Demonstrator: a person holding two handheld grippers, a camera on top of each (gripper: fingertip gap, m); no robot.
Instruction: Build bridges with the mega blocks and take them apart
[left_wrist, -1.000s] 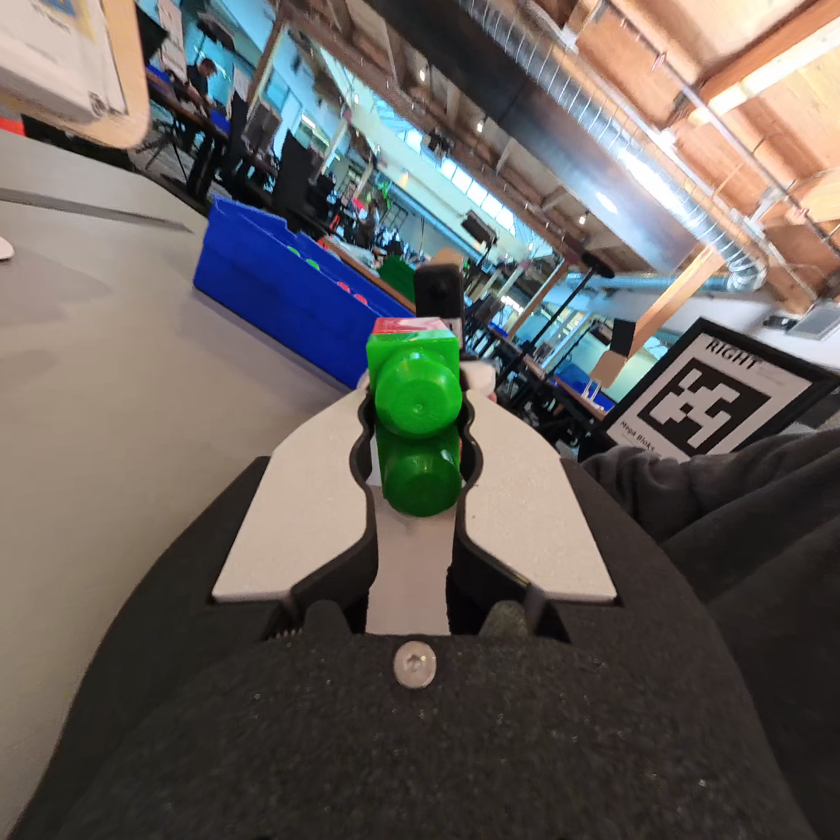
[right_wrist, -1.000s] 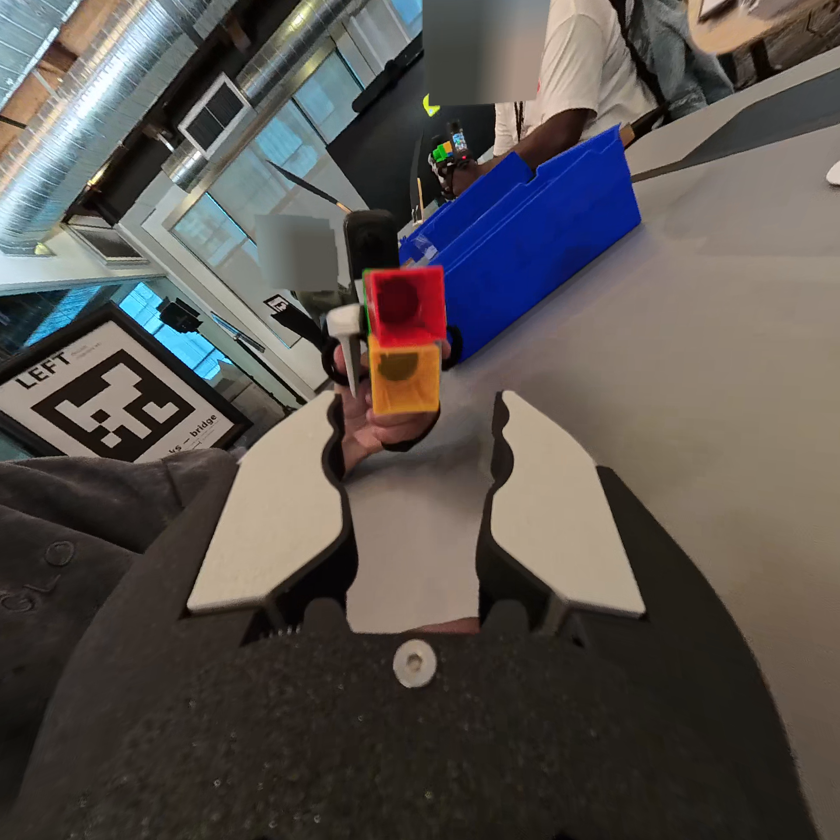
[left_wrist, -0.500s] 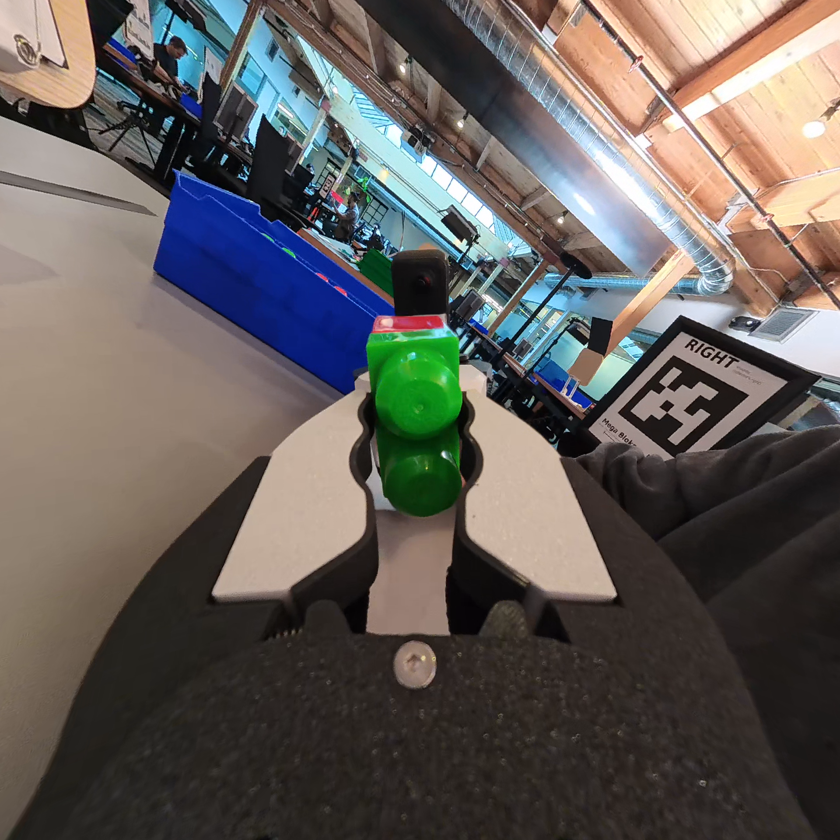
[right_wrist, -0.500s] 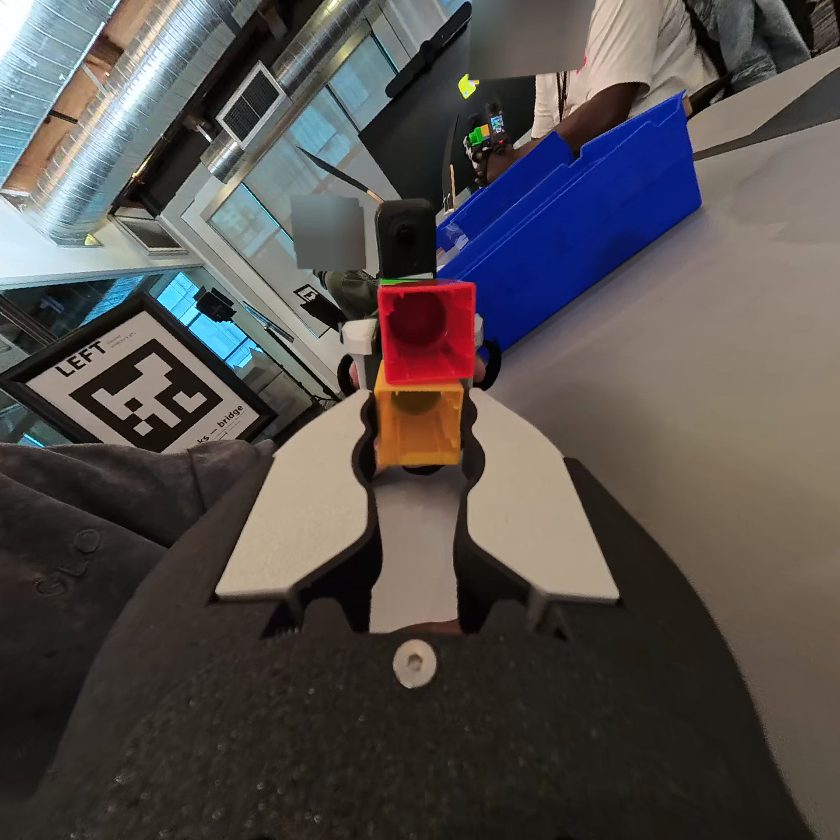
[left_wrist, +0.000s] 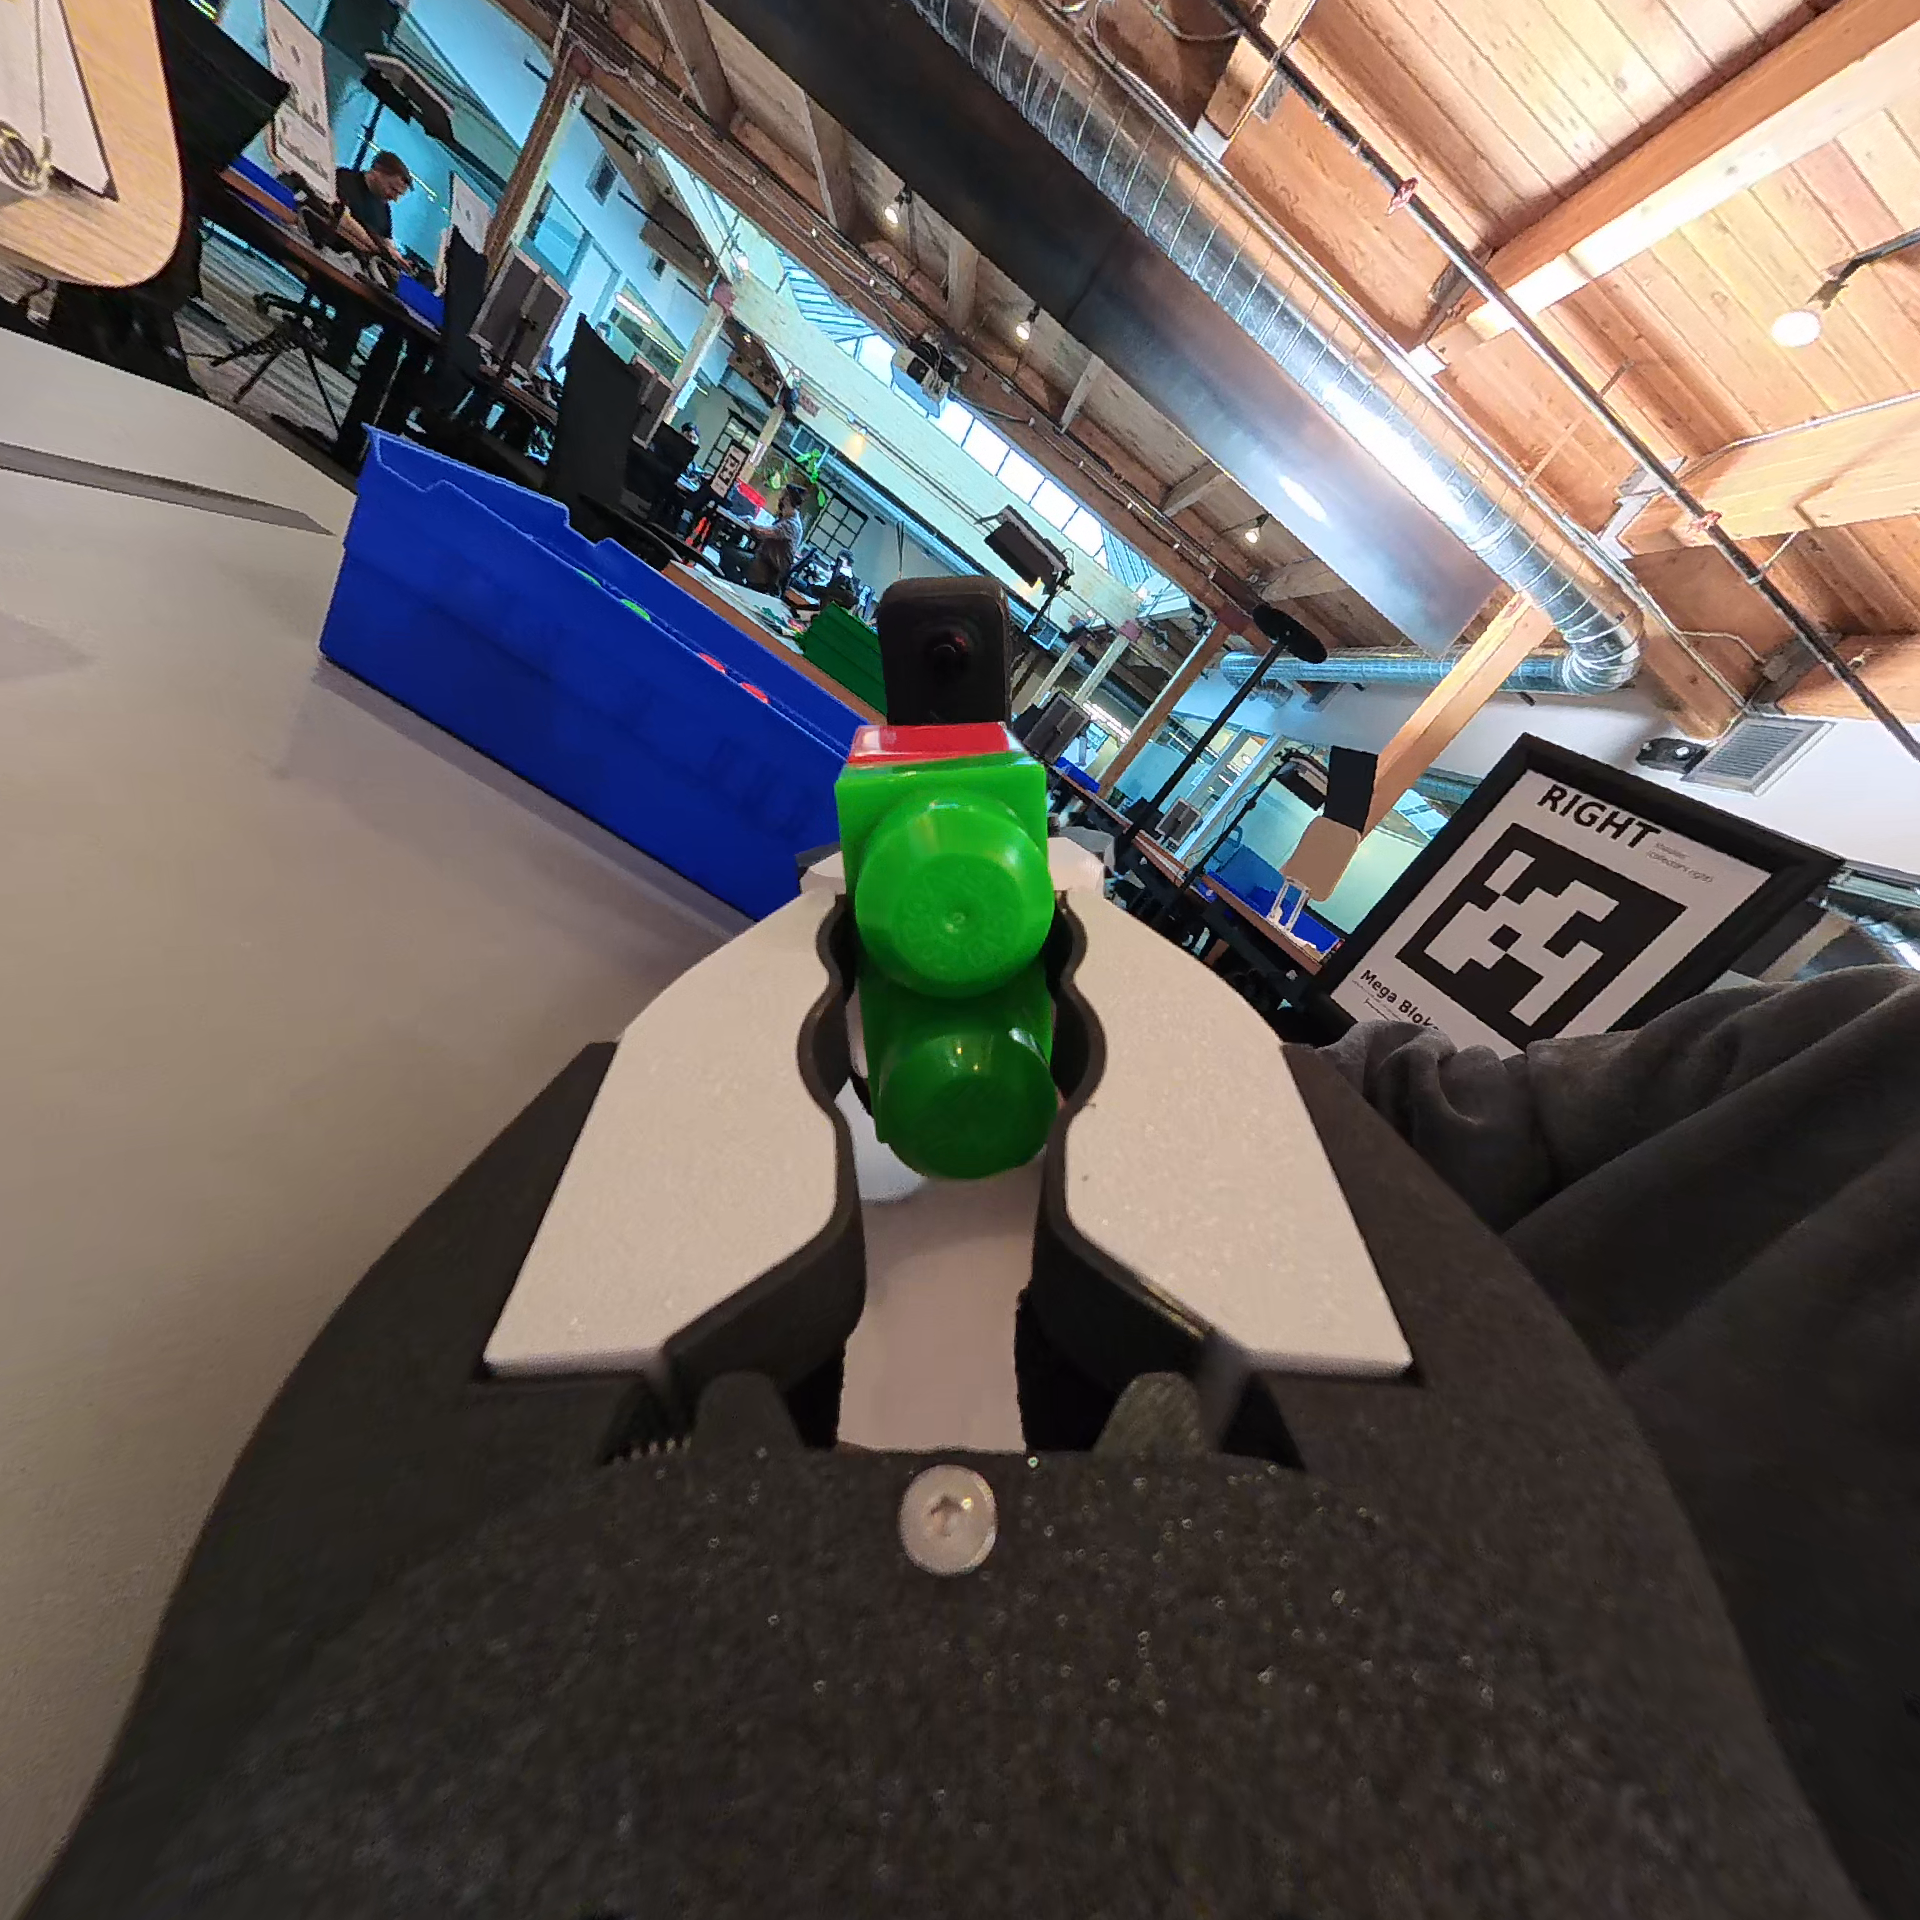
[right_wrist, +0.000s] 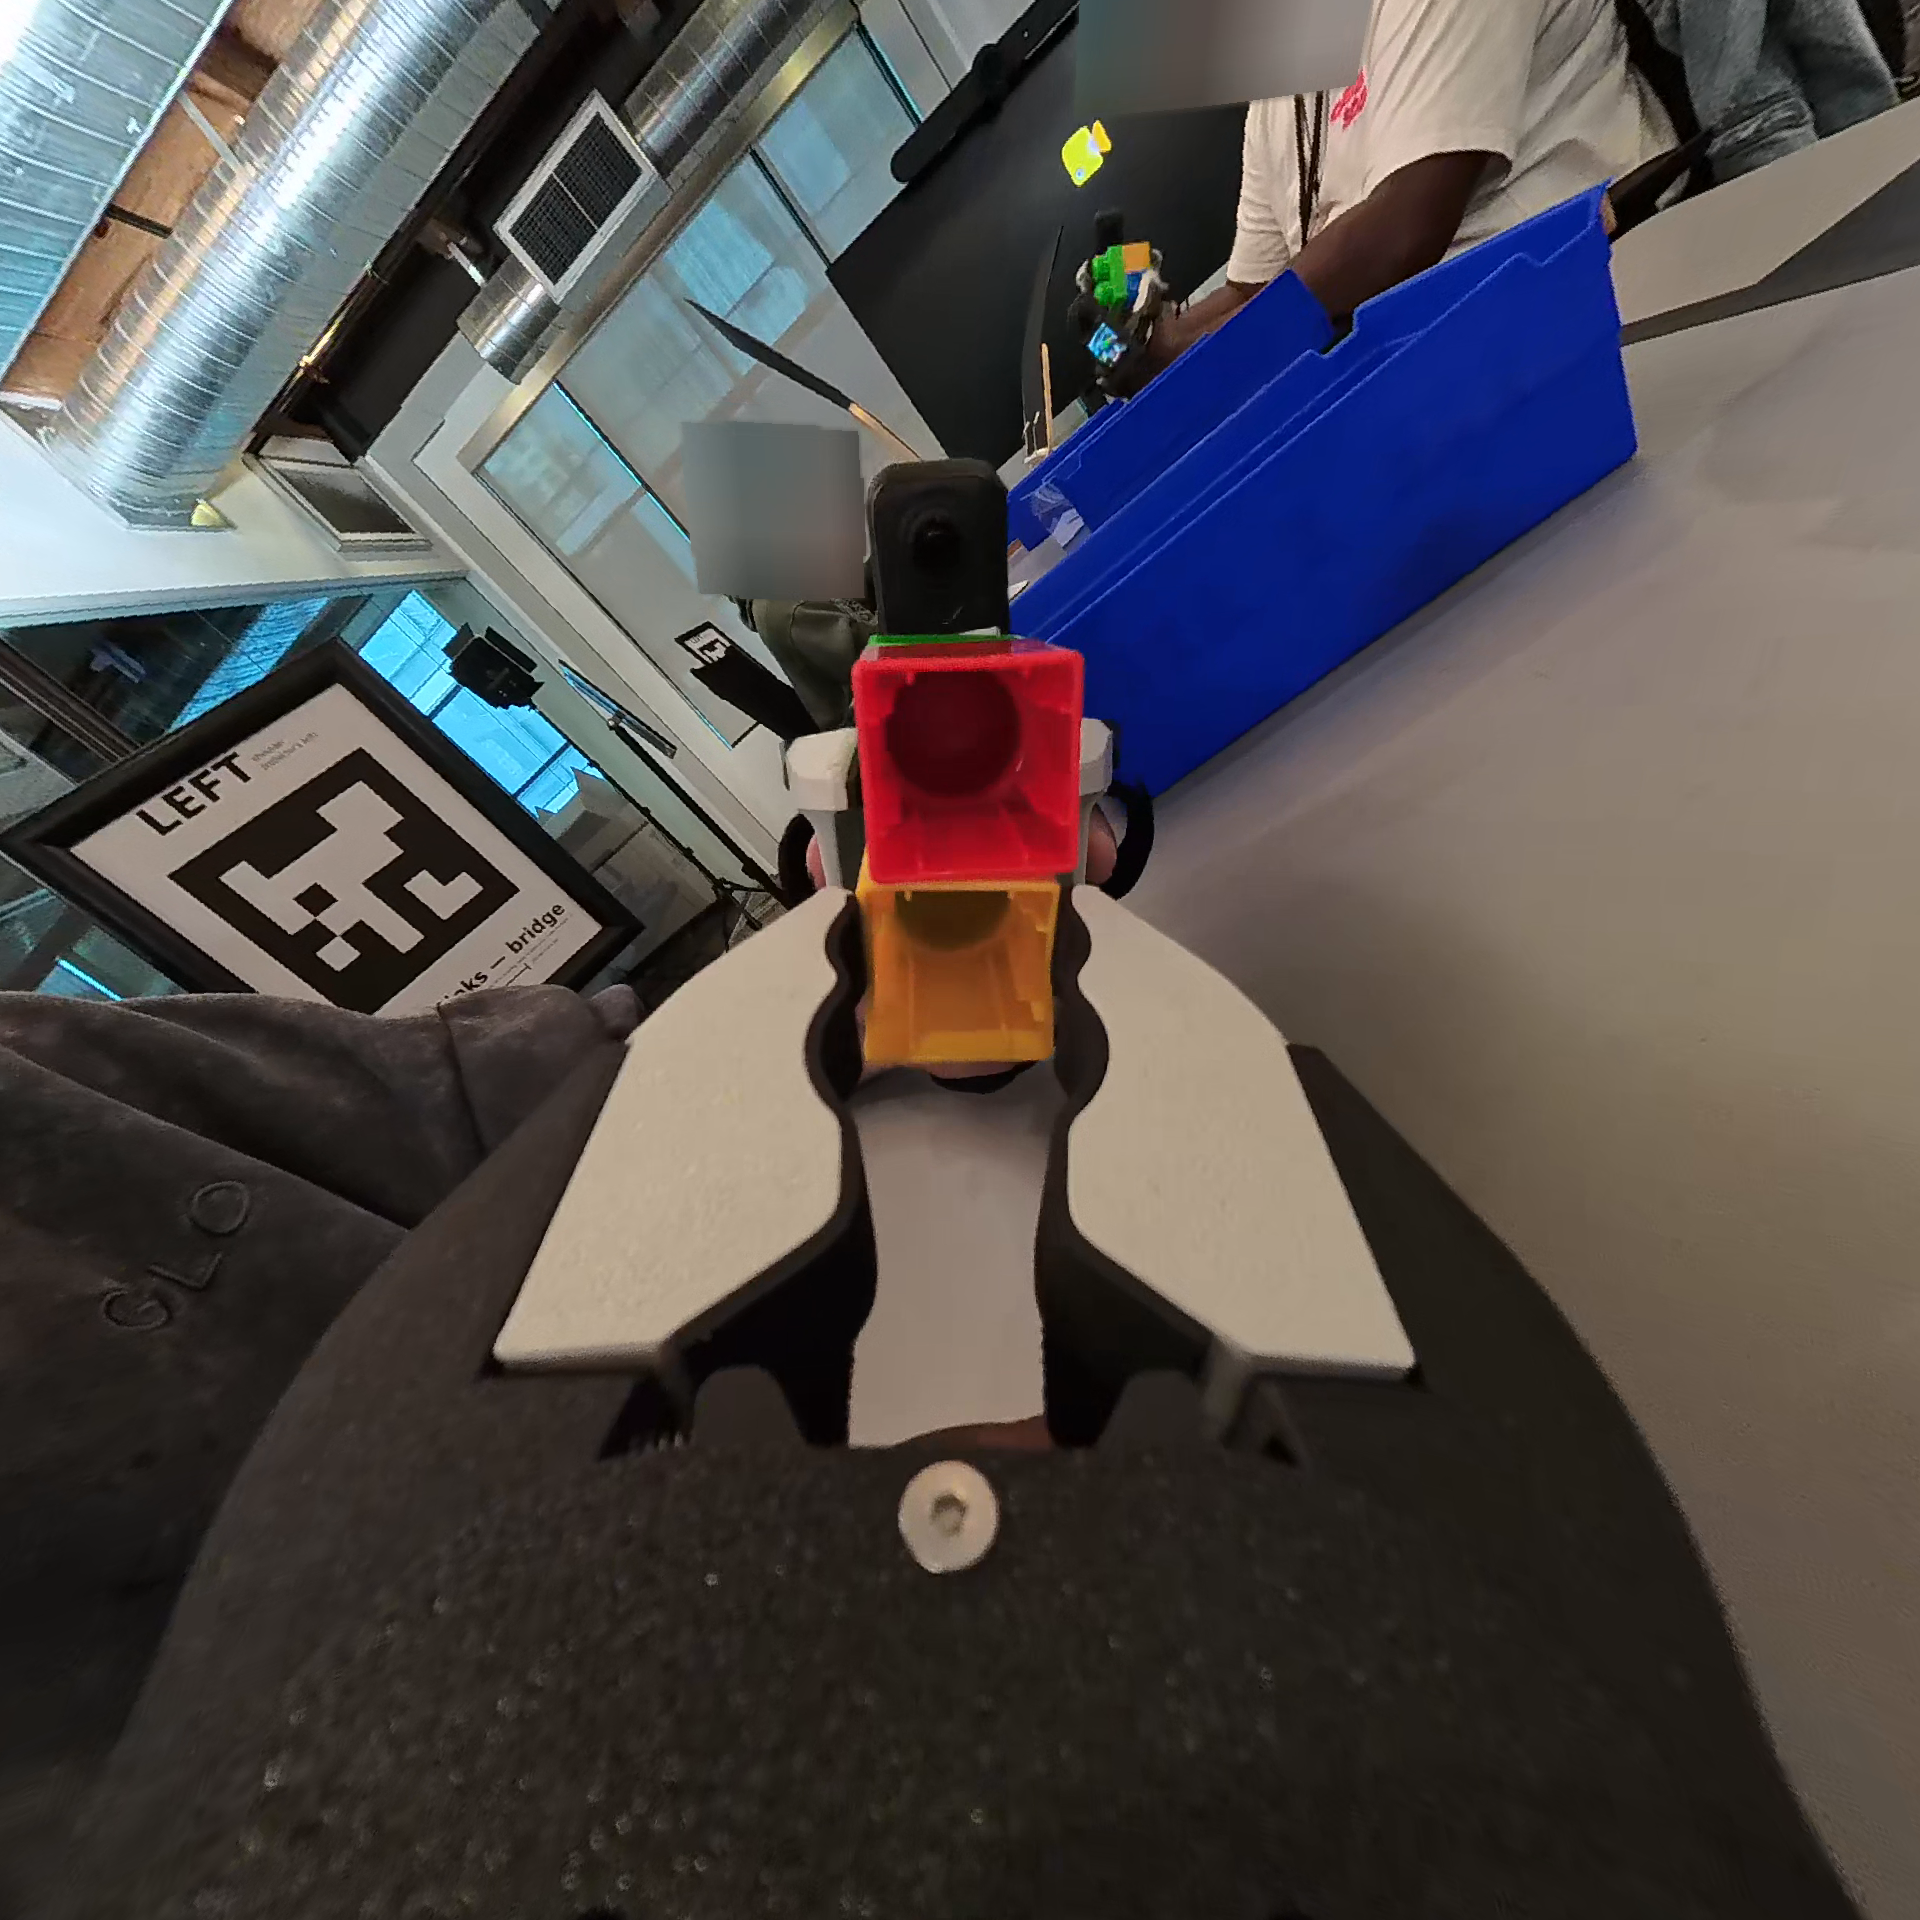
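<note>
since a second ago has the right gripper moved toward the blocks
Yes. The right gripper closed in and shut on the yellow block; the blue bin behind looms larger.

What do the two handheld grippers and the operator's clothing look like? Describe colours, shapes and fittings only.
The left gripper and the right gripper match: flat pale-grey fingers with wavy black inner edges, on a speckled black body with one silver screw. The operator wears a dark grey sleeve.

White fingers (left_wrist: 707, 1143), blk foam body, silver screw (left_wrist: 948, 1536), gray sleeve (right_wrist: 208, 1143)
</note>
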